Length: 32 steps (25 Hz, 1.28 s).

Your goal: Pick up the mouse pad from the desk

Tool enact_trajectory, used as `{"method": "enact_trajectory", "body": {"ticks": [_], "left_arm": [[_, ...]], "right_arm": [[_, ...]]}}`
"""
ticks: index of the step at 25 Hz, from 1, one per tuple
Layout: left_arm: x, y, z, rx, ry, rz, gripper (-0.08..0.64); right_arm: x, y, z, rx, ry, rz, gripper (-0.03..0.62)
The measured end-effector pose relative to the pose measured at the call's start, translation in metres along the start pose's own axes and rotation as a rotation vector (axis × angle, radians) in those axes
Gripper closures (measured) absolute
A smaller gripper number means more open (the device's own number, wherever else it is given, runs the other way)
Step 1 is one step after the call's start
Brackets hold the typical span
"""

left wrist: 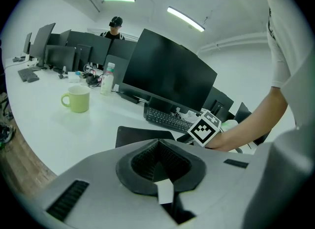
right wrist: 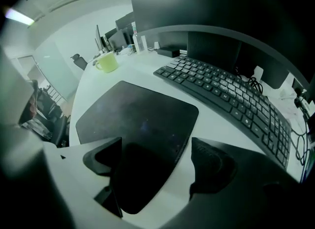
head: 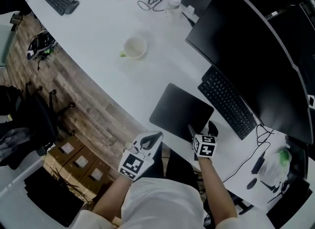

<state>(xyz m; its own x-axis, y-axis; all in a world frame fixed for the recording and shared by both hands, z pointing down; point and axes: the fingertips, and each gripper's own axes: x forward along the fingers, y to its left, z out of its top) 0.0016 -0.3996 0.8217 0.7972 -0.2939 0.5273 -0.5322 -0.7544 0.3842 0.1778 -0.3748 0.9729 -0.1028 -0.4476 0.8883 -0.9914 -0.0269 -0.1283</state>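
Observation:
The black mouse pad [head: 178, 109] lies flat on the white desk [head: 106, 65], just left of the keyboard. My right gripper [head: 202, 128] is open and points steeply down over the pad's near right corner. In the right gripper view the mouse pad [right wrist: 133, 119] has its near edge in the wide gap of that gripper [right wrist: 157, 169], and neither pad presses on it. My left gripper [head: 156, 137] hangs off the desk's near edge, short of the pad. In its own view that gripper [left wrist: 158, 148] is shut with nothing in it, and the mouse pad [left wrist: 140, 135] lies just beyond.
A black keyboard [head: 227, 102] and a big dark monitor [head: 251, 60] stand right of the pad. A pale green mug [head: 134, 47] sits further back on the desk. Cables [head: 256, 160] trail at the near right. Cardboard boxes [head: 78, 161] are on the floor to the left.

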Motion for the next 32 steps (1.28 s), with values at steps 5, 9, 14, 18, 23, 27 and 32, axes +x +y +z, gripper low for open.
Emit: {"method": "enact_trajectory", "body": {"ticks": [5, 9, 14, 18, 23, 27, 32], "left_arm": [[-0.003, 0.008, -0.003, -0.017, 0.001, 0.02, 0.543], [-0.005, 0.009, -0.007, -0.026, 0.004, 0.029, 0.543], [-0.005, 0.009, -0.009, -0.029, 0.007, 0.03, 0.543], [-0.009, 0.009, -0.008, -0.025, 0.006, 0.031, 0.543], [-0.019, 0.012, -0.005, -0.019, -0.003, 0.042, 0.543], [-0.029, 0.015, 0.0, -0.007, -0.017, 0.05, 0.543], [-0.043, 0.013, 0.008, 0.007, -0.04, 0.047, 0.543]], "right_arm": [[0.006, 0.002, 0.0, 0.014, 0.007, -0.065, 0.123], [0.005, 0.007, -0.001, 0.029, 0.016, -0.072, 0.167], [0.006, 0.018, 0.002, -0.018, 0.016, -0.044, 0.241], [0.007, 0.036, 0.005, -0.061, 0.004, -0.016, 0.384], [0.006, 0.046, 0.002, -0.058, 0.017, 0.009, 0.478], [0.004, 0.054, 0.005, -0.03, 0.004, 0.073, 0.539], [-0.009, 0.064, 0.016, -0.026, -0.019, 0.122, 0.549]]}}
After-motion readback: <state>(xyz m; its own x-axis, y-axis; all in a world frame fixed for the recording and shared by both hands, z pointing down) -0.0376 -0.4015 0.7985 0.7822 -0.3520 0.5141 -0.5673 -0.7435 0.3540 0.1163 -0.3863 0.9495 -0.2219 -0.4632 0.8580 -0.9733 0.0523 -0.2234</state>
